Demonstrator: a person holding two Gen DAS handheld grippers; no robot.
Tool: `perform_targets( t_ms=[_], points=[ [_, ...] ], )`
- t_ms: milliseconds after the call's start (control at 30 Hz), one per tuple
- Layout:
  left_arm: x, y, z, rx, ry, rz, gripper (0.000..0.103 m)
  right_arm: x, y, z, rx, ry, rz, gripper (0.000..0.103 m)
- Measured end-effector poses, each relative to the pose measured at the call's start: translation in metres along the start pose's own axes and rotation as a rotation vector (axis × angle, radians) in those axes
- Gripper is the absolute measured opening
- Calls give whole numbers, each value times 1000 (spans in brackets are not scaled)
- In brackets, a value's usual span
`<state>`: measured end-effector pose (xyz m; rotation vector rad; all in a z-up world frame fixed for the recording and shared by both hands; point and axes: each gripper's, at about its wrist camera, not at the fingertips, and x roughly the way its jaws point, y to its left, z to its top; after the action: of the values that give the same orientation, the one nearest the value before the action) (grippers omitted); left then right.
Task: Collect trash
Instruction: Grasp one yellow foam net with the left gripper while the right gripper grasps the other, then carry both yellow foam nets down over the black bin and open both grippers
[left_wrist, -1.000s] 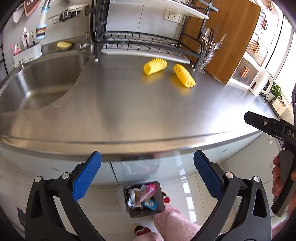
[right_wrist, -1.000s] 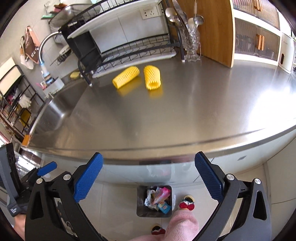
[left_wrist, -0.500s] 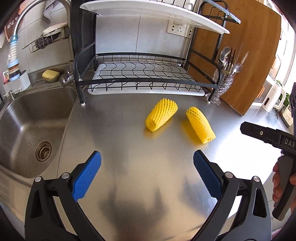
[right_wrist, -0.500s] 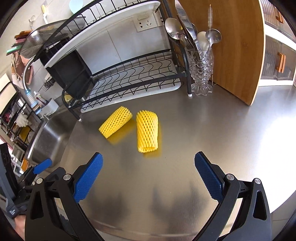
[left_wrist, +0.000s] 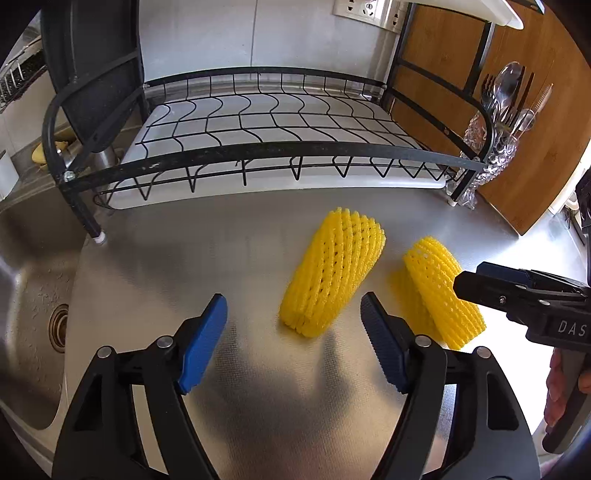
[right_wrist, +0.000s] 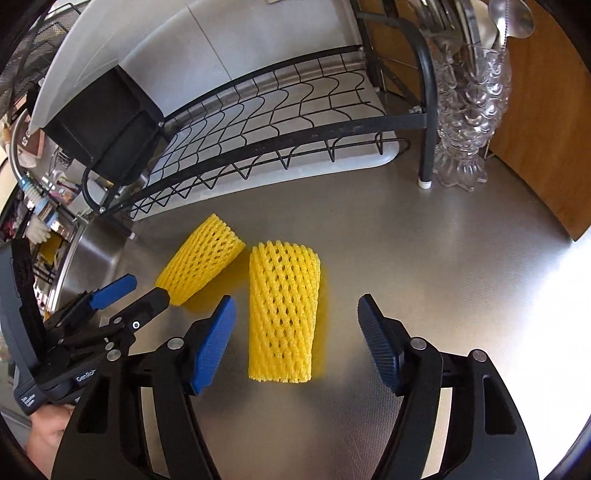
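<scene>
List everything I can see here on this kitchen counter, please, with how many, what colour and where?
foam fruit nets: two, yellow, lying side by side on the counter, apart
counter: one, steel
dish rack: one, black wire, behind the nets
glass holder: one, clear, holding cutlery, right of the rack
wooden board: one, brown, far right
sink: one, steel, left
left gripper: blue fingers, just been closing, nothing between them yet
right gripper: blue fingers, just been closing, either side of one net, not touching
</scene>
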<state>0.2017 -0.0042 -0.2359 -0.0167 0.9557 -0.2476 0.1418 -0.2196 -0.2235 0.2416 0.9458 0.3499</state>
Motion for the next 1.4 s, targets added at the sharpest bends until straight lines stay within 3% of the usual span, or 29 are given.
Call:
perform_targets(
  t_ms=[100, 333, 367, 633, 967, 1200, 1400],
  points=[
    [11, -1, 3, 12, 24, -18, 54, 12, 3, 2, -19, 24, 2, 64],
    [9, -8, 2, 41, 17, -57, 12, 19, 9, -3, -70, 50, 22, 20],
    [5, -9, 1, 38, 13, -66, 10, 17, 11, -5, -79, 45, 25, 15],
    [-54, -13, -29, 42, -46, -58, 10, -18, 20, -24, -64, -9, 42, 14],
    [-153, -13, -126, 30, -99, -59, 10, -80, 62, -104, -93, -63, 43, 14],
    [-185, -15, -216, -8, -48, -70, 10, -104, 80, -189, -115, -12, 55, 14],
    [-173, -12, -289, -79, 65, -79, 10, -91, 76, -251, -106, 100, 52, 14]
  ],
)
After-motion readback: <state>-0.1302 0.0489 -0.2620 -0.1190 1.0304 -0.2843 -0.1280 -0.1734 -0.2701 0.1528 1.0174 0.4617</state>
